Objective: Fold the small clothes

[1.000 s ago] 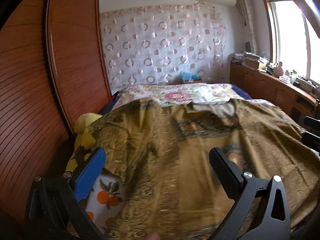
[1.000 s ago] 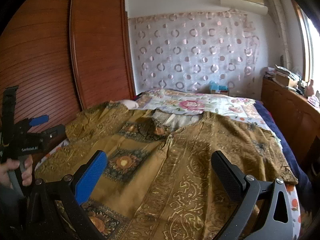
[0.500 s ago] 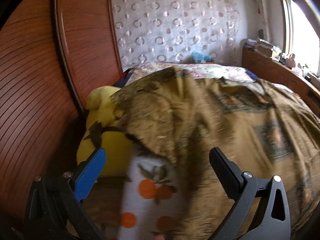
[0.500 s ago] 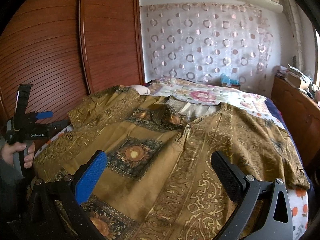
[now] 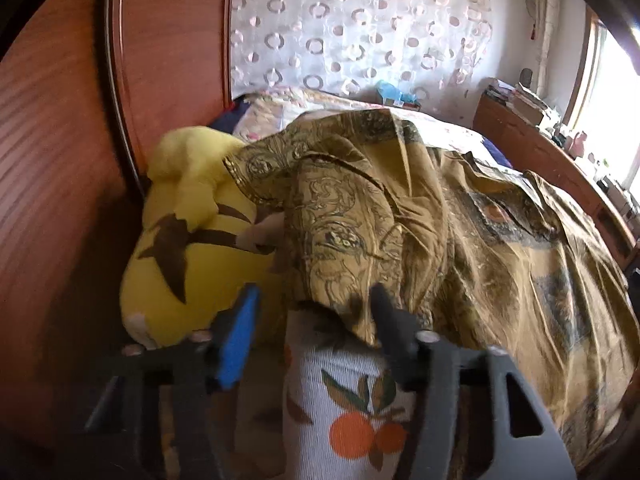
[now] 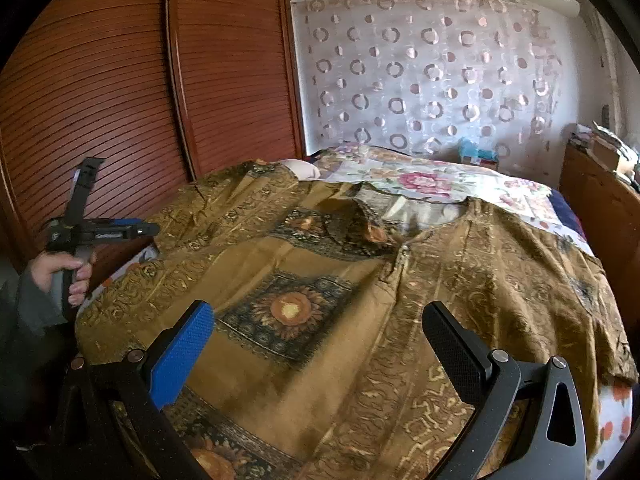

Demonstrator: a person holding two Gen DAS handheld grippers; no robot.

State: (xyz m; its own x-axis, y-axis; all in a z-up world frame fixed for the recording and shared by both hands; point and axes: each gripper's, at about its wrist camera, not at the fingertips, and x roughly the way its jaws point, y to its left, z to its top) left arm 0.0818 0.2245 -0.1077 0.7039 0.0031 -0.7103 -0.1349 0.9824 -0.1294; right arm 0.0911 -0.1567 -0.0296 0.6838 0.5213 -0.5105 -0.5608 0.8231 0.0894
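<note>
A gold-brown patterned shirt [image 6: 360,280] lies spread flat on the bed, collar toward the far wall. In the left wrist view its left sleeve [image 5: 352,216] lies bunched at the bed's left edge. My left gripper [image 5: 312,304] is partly closed, jaws still apart, right at the sleeve's lower hem; nothing is clamped. It also shows in the right wrist view [image 6: 100,230], held by a hand at the bed's left side. My right gripper [image 6: 316,328] is open and empty, hovering above the shirt's front panel.
A yellow plush toy [image 5: 188,232] sits between the bed and the wooden sliding wardrobe [image 6: 120,100] on the left. An orange-print sheet [image 5: 344,412] covers the bed. A floral quilt [image 6: 420,180] lies at the far end. A wooden cabinet [image 6: 600,208] runs along the right.
My left gripper moved left and down to the sleeve at the bed's edge, and its jaws have narrowed. My right gripper shifted slightly closer over the shirt, still open.
</note>
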